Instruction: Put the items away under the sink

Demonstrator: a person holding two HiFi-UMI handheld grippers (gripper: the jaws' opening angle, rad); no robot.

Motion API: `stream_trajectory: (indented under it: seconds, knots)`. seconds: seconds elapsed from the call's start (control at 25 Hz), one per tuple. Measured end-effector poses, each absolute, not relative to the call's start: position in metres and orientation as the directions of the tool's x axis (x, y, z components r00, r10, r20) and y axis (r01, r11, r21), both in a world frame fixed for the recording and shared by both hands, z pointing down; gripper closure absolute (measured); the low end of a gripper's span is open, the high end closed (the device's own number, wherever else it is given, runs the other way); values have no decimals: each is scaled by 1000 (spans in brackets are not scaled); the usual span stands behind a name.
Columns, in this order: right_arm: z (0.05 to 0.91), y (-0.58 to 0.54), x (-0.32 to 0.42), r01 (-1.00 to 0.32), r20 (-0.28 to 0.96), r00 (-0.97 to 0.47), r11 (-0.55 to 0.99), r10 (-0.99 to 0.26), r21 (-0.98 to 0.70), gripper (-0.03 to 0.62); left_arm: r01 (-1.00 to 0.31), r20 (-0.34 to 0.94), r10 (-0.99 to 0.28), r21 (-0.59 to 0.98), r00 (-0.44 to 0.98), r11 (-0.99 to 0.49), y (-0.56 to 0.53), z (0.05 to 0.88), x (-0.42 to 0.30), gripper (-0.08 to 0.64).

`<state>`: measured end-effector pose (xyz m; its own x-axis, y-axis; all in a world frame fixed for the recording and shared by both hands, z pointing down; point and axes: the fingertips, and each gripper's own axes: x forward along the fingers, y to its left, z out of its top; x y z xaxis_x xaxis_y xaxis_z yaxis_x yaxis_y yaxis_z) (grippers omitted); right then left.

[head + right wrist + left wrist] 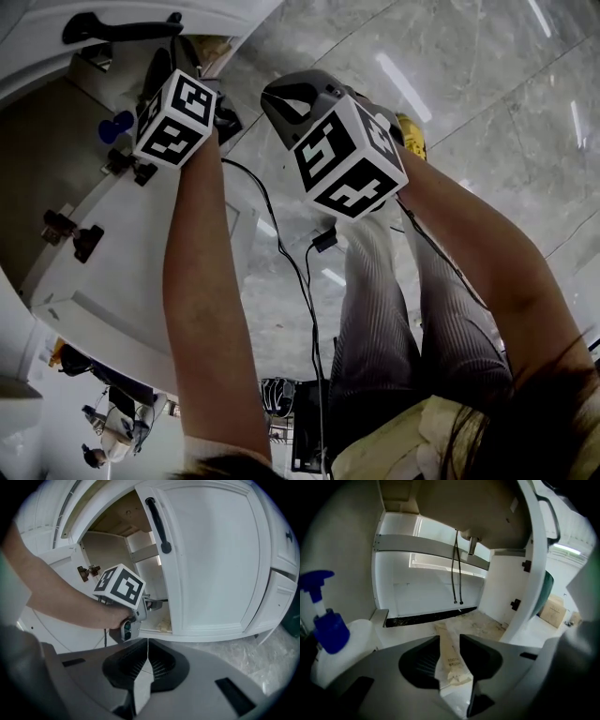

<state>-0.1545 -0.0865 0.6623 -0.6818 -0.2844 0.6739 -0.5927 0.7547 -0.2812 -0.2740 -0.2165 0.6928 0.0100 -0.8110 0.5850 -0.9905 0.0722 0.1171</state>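
1. the left gripper (pixel 450 644) is held inside the cupboard under the sink. its fingers are spread wide and nothing is pinched.
2. the toothbrush packet (pixel 451 660) is seen in the gap between them. it lies flat on the cupboard floor (pixel 492 620), near the front, and looks put down already.
3. the right gripper (pixel 147 644) is held outside, low by the white door (pixel 211 559). its fingers are pressed together and nothing is held.
4. the packet could be dragged or flicked out onto the room floor if the paper is caught by a finger when the left gripper is pulled back.
5. the blue spray bottle (pixel 330 634) stands just beside the left gripper, so it could be knocked over by a sideways swing.
6. the two hoses (pixel 457 569) hang at the back and could be snagged if the gripper is pushed deeper.
7. the open door could be bumped by an arm. the packet could be squashed if the door is shut while the paper sticks out.
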Motion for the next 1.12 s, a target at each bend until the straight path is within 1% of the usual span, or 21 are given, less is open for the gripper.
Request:
stream_trajectory:
  seconds: [0.08,0.16,0.24,0.68,1.12]
  knots:
    - [658,-87,-154,-599,673,-681,749,-291,-282,566,-996,594,-804,78,21,31,-207,688,-268,400]
    - [654,-87,-150,-607,675,-676,744,-296,-281,566,-997,595,-803,76,27,23,-198,682,-264,439]
    - [649,-86,-146,-614,679,-670,738,-300,-280,566,-995,599,-800,95,21,44,-190,676,-262,457]
    - [608,-75,-126,-648,701,-647,702,-301,-296,566,-988,656,-754,100,-22,116,-140,635,-243,462]
    - [542,-82,-128,-669,688,-642,685,-339,-287,566,-992,698,-716,102,19,74,-105,572,-217,463]
